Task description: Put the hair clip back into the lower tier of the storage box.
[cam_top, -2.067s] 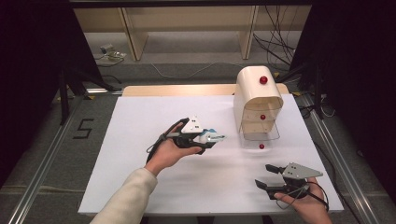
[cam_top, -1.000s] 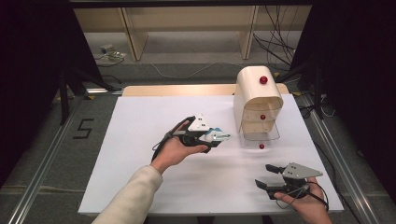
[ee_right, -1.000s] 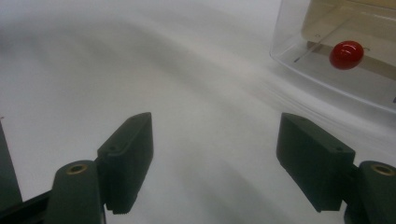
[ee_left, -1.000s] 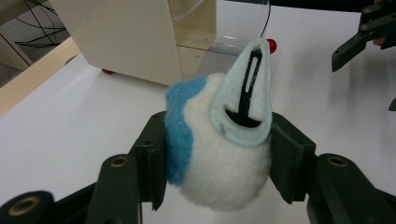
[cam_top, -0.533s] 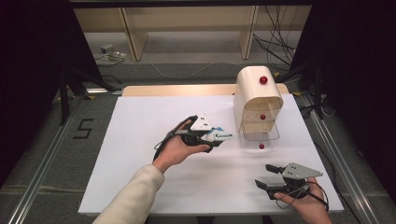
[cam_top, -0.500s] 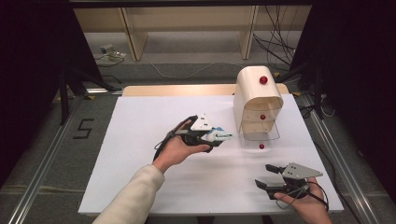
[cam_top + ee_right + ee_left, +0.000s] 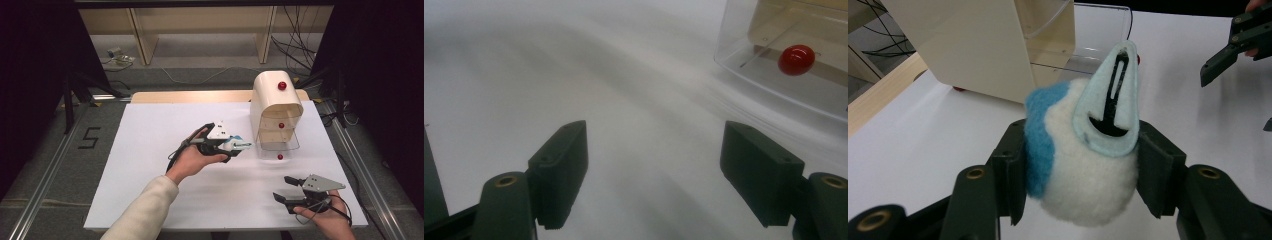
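High view: the left gripper [image 7: 239, 145] is held above the table [image 7: 150, 125] at mid-depth, jaws clenched on a soft toy [image 7: 235, 143]. In the left gripper view the toy [image 7: 1083, 165] is a white and blue plush with a pale blue felt piece, pressed between both pads [image 7: 1013, 170]. The drawer unit [image 7: 276, 107] stands at the far right. Its bottom drawer [image 7: 278, 145] is pulled out toward the near side, clear-walled, with a red knob [image 7: 280, 156] on its front.

Key relation: the open drawer lies just right of the toy, along the line in which the left jaws point. The toy's long axis runs left to right, toward the drawer. The left gripper is the nearer one and already carries the load.

The right gripper [image 7: 287, 189] rests near the right front edge, jaws released and holding nothing. In the right gripper view the knob [image 7: 796, 59] lies beyond the jaws, to the upper right.

Judged next move: a short carry right, then release over the drawer.
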{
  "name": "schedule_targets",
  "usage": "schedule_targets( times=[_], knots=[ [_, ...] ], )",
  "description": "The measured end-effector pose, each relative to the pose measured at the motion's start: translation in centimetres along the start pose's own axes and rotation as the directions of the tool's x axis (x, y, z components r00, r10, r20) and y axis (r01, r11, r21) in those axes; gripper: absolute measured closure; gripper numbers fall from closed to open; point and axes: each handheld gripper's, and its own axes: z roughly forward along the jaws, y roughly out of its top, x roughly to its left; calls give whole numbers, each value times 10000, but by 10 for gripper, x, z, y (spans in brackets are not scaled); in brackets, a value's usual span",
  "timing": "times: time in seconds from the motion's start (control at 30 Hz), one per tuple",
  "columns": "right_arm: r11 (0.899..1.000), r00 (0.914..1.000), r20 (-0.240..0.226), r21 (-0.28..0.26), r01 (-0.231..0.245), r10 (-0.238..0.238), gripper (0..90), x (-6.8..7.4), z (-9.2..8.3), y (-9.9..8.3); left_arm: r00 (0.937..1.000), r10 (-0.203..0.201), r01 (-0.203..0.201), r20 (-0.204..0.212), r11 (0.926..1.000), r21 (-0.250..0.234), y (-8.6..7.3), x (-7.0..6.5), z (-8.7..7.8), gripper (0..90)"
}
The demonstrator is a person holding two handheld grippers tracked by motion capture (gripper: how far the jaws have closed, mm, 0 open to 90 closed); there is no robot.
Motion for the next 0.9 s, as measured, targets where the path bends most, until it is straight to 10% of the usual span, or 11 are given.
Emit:
schedule_targets(
  times=[0.9],
  knots=[
    [10000, 10000, 7, 46, -40, 40, 280, 0, -1, 0, 9999, 22, -22, 118, 10000, 23, 16, -6, 11, 471]
  ],
)
